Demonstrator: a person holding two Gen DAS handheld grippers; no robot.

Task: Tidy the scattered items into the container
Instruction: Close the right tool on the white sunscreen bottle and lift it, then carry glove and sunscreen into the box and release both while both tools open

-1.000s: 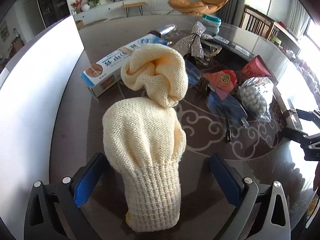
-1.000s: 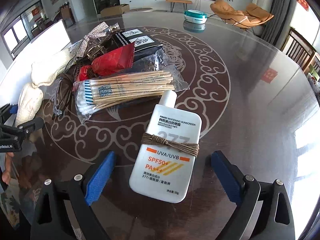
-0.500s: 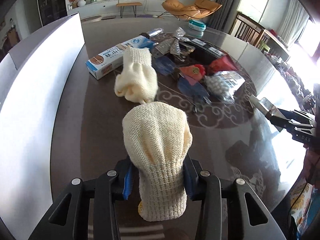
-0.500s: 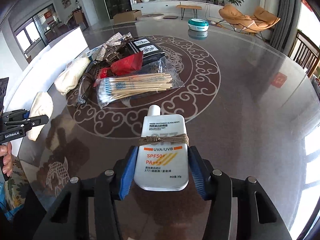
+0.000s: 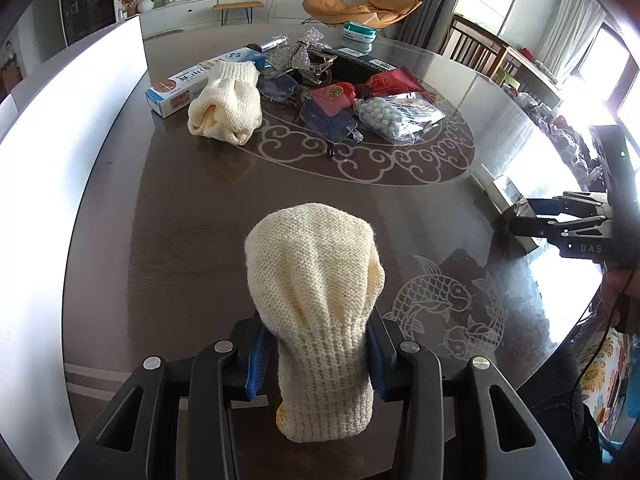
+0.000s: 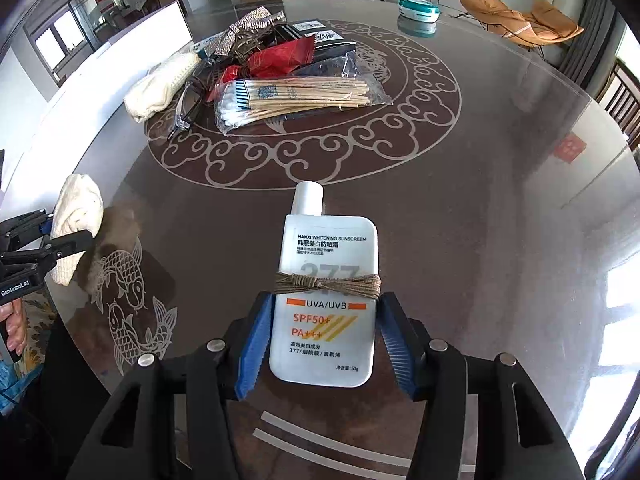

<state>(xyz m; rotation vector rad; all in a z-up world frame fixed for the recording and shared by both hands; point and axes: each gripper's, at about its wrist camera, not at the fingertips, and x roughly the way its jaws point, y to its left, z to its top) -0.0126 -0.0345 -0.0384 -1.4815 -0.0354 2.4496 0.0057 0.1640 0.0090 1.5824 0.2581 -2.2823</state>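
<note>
My left gripper (image 5: 316, 332) is shut on the cuff of a cream knitted glove (image 5: 314, 272), held above the dark patterned table (image 5: 180, 208). The right wrist view shows that glove (image 6: 78, 208) at the far left. A second cream glove (image 5: 226, 106) lies by the pile at the back. My right gripper (image 6: 322, 316) grips a white sunscreen bottle (image 6: 326, 248) tied with brown string. Its blue pads (image 6: 260, 328) press both sides of the bottle, raised off the table, while the jaws are opening slightly. A tall white panel (image 5: 60, 160) runs along the table's left side.
At the table's far side lies a pile: a bag of cotton swabs (image 6: 296, 96), a red packet (image 6: 280, 56), a silver bow (image 6: 244, 24), clear glasses (image 6: 192, 100), a black box (image 5: 360, 66) and a long blue-white box (image 5: 188, 84). A teal tin (image 6: 418, 10) stands beyond.
Both grippers went from wide open to shut, the left on the glove, the right on the sunscreen bottle. Both have drawn back from the pile. The second glove now lies by the long box.
</note>
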